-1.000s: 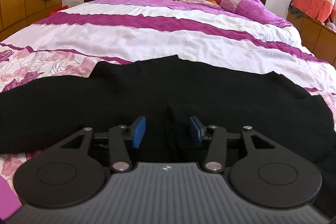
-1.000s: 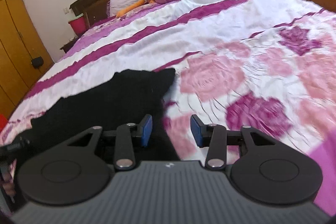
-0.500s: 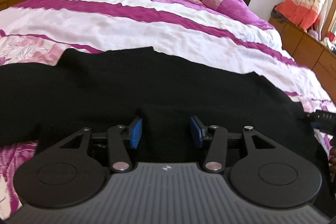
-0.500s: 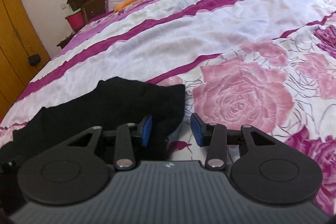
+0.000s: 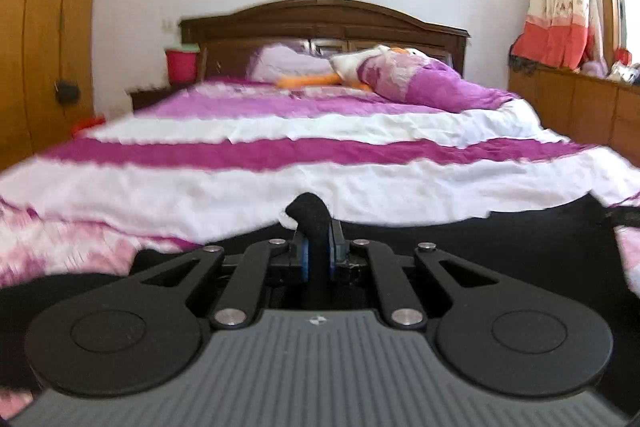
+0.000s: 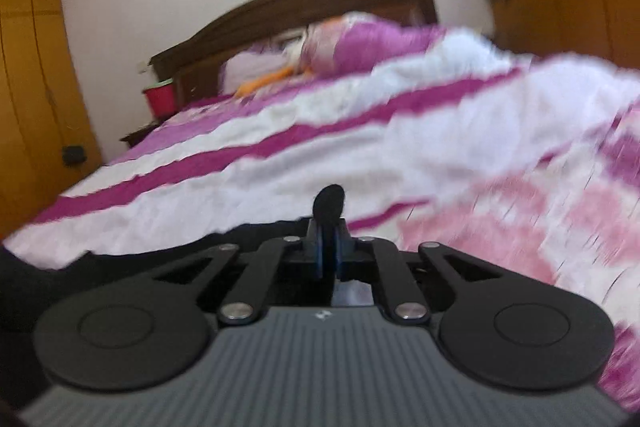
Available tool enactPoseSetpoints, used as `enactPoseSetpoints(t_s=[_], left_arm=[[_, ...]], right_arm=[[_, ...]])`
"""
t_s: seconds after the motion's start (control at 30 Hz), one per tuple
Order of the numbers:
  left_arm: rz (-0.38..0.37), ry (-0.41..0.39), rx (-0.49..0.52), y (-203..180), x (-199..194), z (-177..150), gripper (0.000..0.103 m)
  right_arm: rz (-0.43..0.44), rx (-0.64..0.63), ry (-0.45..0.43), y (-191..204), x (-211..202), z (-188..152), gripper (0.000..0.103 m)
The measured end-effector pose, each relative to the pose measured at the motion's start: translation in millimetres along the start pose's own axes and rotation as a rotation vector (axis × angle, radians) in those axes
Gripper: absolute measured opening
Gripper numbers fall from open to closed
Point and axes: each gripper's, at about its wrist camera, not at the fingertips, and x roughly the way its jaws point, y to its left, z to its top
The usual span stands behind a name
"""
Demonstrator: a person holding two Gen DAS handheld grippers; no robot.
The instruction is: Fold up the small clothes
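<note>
The left gripper [image 5: 318, 251] is pinching a fold of the black garment [image 5: 500, 247], a nub of cloth poking up past its blue pads while the rest is spreading out to either side ahead of it on the striped bedspread [image 5: 320, 187]. The right gripper [image 6: 328, 251] is likewise clamping a tuft of the same garment [image 6: 329, 203], with the dark cloth trailing off to its left.

One black garment [image 5: 500, 251], two claws [image 5: 318, 251] [image 6: 329, 251]

A black garment [image 5: 500, 247] lies low in the frame on a bedspread [image 5: 320, 187] striped magenta and white with pink roses, below a dark brown headboard [image 5: 320, 23], a red bucket [image 5: 182, 65] at left.
</note>
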Motion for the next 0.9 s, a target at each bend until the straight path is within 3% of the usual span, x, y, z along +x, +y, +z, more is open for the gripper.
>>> enactPoseSetpoints(t_s=[0.2, 0.37, 0.5, 0.57, 0.7, 0.9], left_arm=[[0.039, 0.253, 0.016, 7.1, 66.5, -33.1, 0.013], [0.056, 0.251, 0.064, 2.9, 68.4, -38.0, 0.014], [0.077, 0.243, 0.065, 6.6, 63.8, -35.2, 0.032], [0.092, 0.238, 0.06, 11.2, 55.0, -29.9, 0.036], [0.111, 0.23, 0.067, 22.6, 30.0, -18.2, 0.039], [0.216, 0.251, 0.057, 55.0, -8.4, -6.7, 0.041]], right_arm=[[-0.098, -0.065, 0.119, 3.4, 31.1, -12.8, 0.011], [-0.126, -0.051, 0.182, -1.3, 43.3, -17.4, 0.013], [-0.121, -0.04, 0.19, -2.4, 44.5, -18.7, 0.015], [-0.109, -0.012, 0.194, -5.1, 42.2, -15.7, 0.021], [-0.091, 0.032, 0.179, -8.8, 22.0, -5.8, 0.04], [-0.063, -0.005, 0.15, -1.7, -23.8, 6.7, 0.042]])
